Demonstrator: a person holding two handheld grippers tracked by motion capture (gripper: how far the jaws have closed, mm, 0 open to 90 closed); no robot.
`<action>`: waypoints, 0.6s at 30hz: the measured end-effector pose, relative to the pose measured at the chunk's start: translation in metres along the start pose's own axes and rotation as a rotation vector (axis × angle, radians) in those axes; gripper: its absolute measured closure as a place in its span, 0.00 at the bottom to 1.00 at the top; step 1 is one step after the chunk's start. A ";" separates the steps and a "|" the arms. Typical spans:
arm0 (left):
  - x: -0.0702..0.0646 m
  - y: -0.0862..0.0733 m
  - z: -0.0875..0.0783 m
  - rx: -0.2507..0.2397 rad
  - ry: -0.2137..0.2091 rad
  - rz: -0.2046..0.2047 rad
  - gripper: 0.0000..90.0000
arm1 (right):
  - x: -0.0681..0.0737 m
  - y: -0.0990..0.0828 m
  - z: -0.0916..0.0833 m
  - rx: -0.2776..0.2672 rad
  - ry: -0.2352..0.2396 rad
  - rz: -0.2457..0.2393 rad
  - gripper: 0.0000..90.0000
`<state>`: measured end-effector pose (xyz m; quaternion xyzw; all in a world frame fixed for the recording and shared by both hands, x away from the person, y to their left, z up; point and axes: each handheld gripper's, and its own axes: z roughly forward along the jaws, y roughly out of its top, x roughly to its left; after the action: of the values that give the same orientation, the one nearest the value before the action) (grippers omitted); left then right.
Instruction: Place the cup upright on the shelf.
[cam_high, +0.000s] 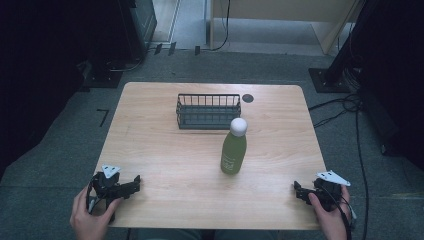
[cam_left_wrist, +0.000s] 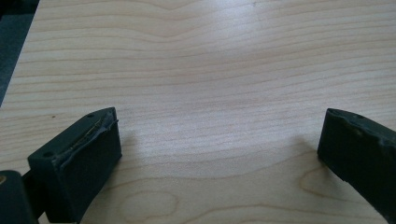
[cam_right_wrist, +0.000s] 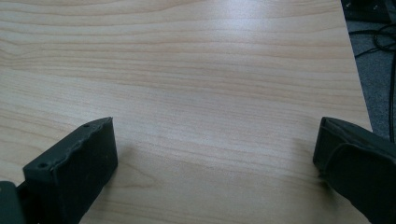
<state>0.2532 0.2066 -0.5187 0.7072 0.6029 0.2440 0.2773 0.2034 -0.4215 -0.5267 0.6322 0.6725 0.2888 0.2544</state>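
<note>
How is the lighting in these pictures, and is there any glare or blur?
High view: the table is evenly lit while the surroundings are very dark; the green bottle looks slightly soft. Left gripper view: a pale sheen lies on the wood, and soft shadows sit beside the open jaws. Right gripper view: similar glare near the top, with the jaw edges a little blurred.

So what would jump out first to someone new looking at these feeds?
The green bottle with its white cap, upright mid-table, draws the eye first, with the black wire basket just behind it. Next come the left gripper and right gripper, both open at the near corners, holding nothing.
</note>
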 end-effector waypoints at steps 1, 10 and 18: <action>0.000 0.000 0.000 -0.001 -0.001 0.000 0.00 | 0.000 0.000 0.000 0.000 0.000 0.000 0.00; 0.001 0.000 0.000 -0.002 -0.015 0.014 0.00 | 0.006 0.005 -0.006 -0.003 0.002 -0.001 0.00; 0.001 0.000 0.000 -0.002 -0.016 0.013 0.00 | 0.014 0.020 -0.020 -0.046 0.014 0.006 0.00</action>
<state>0.2537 0.2075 -0.5188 0.7128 0.5956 0.2410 0.2812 0.2025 -0.4083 -0.4982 0.6261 0.6654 0.3094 0.2635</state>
